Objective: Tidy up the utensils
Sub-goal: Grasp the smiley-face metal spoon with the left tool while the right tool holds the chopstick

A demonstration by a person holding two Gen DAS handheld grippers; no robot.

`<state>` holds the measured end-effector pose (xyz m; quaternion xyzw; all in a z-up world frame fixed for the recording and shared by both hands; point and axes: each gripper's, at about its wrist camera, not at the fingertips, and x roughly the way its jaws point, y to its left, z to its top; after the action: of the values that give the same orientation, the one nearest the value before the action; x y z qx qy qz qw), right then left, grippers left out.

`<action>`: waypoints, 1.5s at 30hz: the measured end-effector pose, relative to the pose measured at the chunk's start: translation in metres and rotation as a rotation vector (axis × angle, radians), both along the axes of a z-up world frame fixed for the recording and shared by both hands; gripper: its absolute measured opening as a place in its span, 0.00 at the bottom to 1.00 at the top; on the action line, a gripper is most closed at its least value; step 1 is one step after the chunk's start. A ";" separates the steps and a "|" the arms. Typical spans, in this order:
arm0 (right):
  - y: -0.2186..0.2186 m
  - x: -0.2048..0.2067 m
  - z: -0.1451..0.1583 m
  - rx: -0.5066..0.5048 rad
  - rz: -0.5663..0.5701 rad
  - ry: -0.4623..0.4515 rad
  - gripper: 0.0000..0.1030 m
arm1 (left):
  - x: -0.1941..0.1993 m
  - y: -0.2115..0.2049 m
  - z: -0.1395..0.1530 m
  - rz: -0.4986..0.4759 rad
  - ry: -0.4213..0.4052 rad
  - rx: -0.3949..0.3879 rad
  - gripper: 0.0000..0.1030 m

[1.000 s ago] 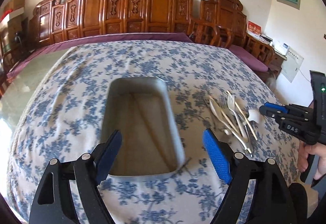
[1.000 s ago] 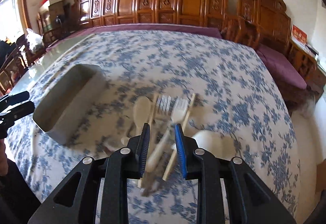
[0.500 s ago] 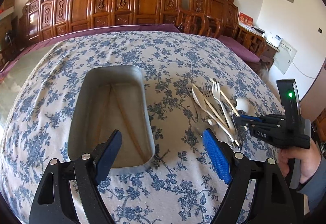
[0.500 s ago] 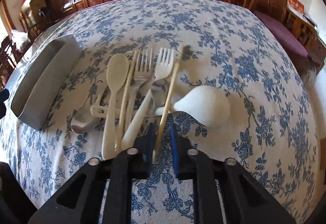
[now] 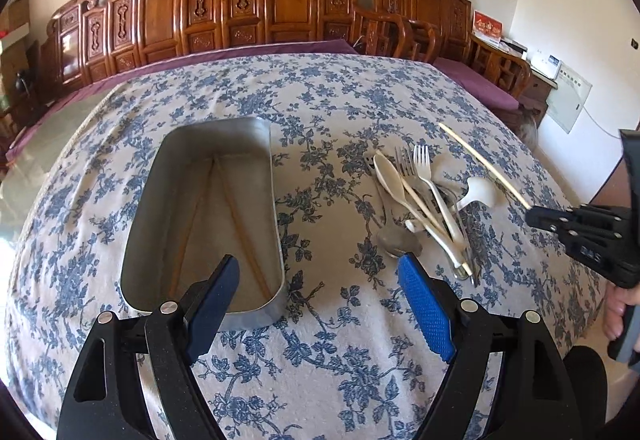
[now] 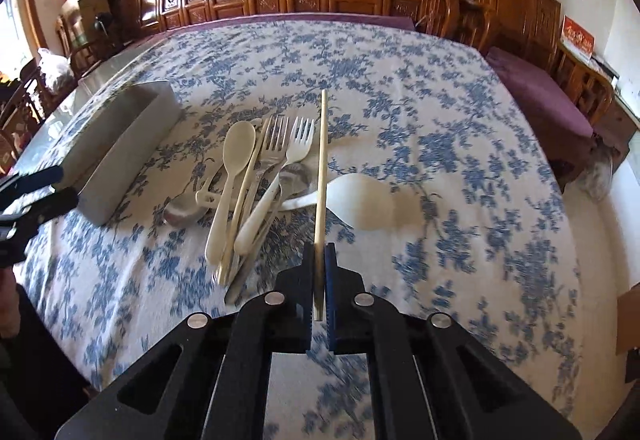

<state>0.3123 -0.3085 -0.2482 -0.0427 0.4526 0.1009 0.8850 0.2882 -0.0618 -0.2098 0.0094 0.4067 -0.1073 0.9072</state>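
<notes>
A grey metal tray [image 5: 256,128] lies on the floral tablecloth with two chopsticks [image 5: 240,220] inside. My left gripper [image 5: 320,296] is open and empty over the tray's near end. To its right lies a pile of utensils [image 5: 420,200]: cream spoons, forks, a metal spoon, a chopstick. My right gripper [image 6: 319,264] is shut on a wooden chopstick [image 6: 322,168] and holds it lifted above the pile [image 6: 260,176]. The held chopstick [image 5: 480,160] and the right gripper [image 5: 536,218] also show in the left wrist view. The tray [image 6: 120,144] shows at left in the right wrist view.
A white ladle-like spoon [image 6: 360,200] lies at the right of the pile. Carved wooden chairs [image 5: 280,0] line the far side of the table. The table edge drops off at right toward a purple bench [image 6: 536,88].
My right gripper has shut on one chopstick from the pile and lifted it off the table. The left gripper has shifted slightly over the tray and stays open.
</notes>
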 end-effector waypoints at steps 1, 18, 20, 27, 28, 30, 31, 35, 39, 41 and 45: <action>-0.003 -0.003 0.001 0.004 0.003 -0.004 0.06 | 0.000 -0.003 0.002 0.001 -0.001 0.004 0.76; -0.027 -0.019 -0.016 0.081 0.031 0.013 0.06 | 0.032 -0.068 -0.019 -0.011 0.071 0.053 0.71; -0.026 -0.018 -0.016 0.084 0.035 0.014 0.06 | 0.039 -0.068 -0.020 -0.006 0.079 0.053 0.66; -0.028 -0.019 -0.014 0.101 0.031 0.012 0.06 | 0.080 -0.073 -0.028 -0.039 0.162 0.071 0.48; -0.029 -0.019 -0.014 0.102 0.030 0.013 0.06 | 0.086 -0.075 -0.032 -0.046 0.181 0.074 0.45; -0.029 -0.019 -0.015 0.101 0.030 0.013 0.06 | 0.096 -0.077 -0.040 -0.059 0.224 0.070 0.40; -0.030 -0.019 -0.015 0.102 0.028 0.014 0.06 | 0.102 -0.078 -0.045 -0.069 0.255 0.059 0.40; -0.030 -0.018 -0.014 0.107 0.030 0.015 0.06 | 0.113 -0.084 -0.058 -0.092 0.303 0.048 0.33; -0.030 -0.018 -0.014 0.108 0.032 0.015 0.06 | 0.122 -0.088 -0.063 -0.089 0.304 0.080 0.28; -0.030 -0.018 -0.014 0.109 0.032 0.016 0.06 | 0.125 -0.091 -0.064 -0.090 0.307 0.094 0.27; -0.027 -0.020 -0.015 0.094 0.042 0.017 0.06 | 0.124 -0.098 -0.063 -0.118 0.293 0.143 0.06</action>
<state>0.2925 -0.3356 -0.2632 -0.0097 0.4537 0.1411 0.8799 0.4121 -0.1597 -0.2728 0.0820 0.5401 -0.1314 0.8272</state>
